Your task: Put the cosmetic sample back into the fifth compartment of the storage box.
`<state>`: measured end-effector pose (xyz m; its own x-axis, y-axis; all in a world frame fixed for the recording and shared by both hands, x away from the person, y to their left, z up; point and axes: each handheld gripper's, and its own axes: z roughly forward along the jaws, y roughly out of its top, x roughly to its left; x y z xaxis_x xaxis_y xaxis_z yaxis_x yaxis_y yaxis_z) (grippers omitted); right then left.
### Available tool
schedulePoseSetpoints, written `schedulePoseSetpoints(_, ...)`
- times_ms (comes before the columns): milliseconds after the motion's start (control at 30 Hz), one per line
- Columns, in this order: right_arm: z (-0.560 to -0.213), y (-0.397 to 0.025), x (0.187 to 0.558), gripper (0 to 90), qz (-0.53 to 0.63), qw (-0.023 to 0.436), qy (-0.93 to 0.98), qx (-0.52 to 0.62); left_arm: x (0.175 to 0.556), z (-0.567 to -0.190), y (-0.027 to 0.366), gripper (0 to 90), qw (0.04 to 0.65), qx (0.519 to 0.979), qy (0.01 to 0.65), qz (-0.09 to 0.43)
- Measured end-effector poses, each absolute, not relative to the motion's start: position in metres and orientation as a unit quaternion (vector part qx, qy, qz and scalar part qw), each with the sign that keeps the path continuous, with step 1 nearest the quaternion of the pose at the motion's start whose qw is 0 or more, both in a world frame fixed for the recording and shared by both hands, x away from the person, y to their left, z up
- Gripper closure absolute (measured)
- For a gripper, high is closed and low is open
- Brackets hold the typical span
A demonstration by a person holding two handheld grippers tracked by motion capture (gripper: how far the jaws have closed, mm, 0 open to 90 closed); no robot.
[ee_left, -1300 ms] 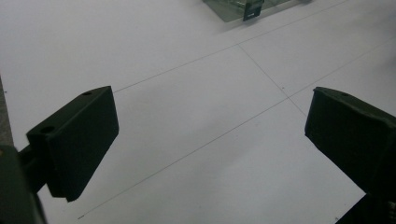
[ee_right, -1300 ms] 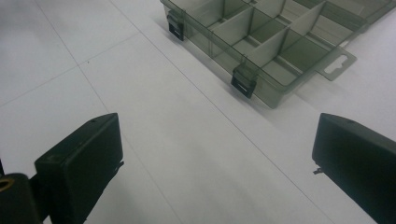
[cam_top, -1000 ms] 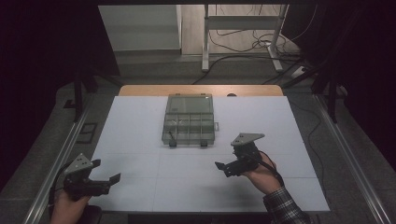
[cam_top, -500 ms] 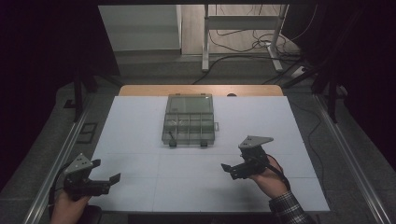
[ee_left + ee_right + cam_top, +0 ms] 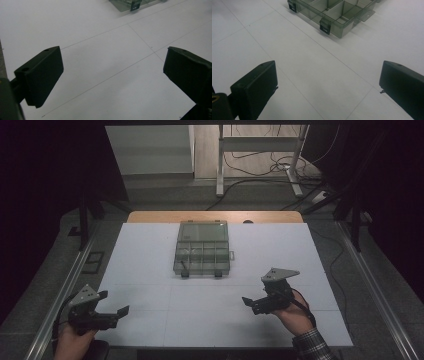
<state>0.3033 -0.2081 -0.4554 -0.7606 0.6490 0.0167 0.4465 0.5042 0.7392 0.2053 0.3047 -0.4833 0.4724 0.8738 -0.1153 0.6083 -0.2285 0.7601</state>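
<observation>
Clear smoky-plastic compartment box with two black front latches [image 5: 202,248] sits mid-table toward 12 o'clock on the white matte table sheet [image 5: 150,255]; lid appears open toward the far edge, dividers visible inside. Small dark item in one front compartment, too small to identify. Wooden table edge strip [image 5: 150,216] shows behind the sheet. Floor beyond carries loose black cables [image 5: 255,167] and a grey metal stand frame [image 5: 260,145]. Nothing lies between either tool and the box.

Left black two-jaw gripper w/ grey plate [image 5: 112,315] held low at approx. 7 o'clock, near the sheet's front-left corner, jaws spread wide, nothing between them; left gripper view confirms bare sheet between the pads, box corner at top edge. Left hand [image 5: 72,342] grips from below.

Right black two-jaw gripper [image 5: 248,302] at approx. 5 o'clock, pointing toward 9–10 o'clock, jaws spread wide, empty. Right hand [image 5: 292,312], plaid cuff visible.

Vs. 1 s ago: right gripper has shifted rightward and nearer the front edge, away from the box. Left gripper and box unchanged.
</observation>
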Motion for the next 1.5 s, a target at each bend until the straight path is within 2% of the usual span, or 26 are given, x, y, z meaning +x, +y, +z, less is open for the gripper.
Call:
schedulePoseSetpoints(1033, -0.449, -0.245, 0.286, 2.0, 0.401, 0.145, 0.835, 0.348, 0.206, -0.483, 0.305, 3.5, 0.389, 0.764, 0.486, 0.17)
schedulePoseSetpoints(1500, -0.447, -0.268, 0.276, 1.4, 0.389, 0.181, 0.824, 0.371, 0.205, -0.483, 0.305, 3.5, 0.389, 0.763, 0.486, 0.172)
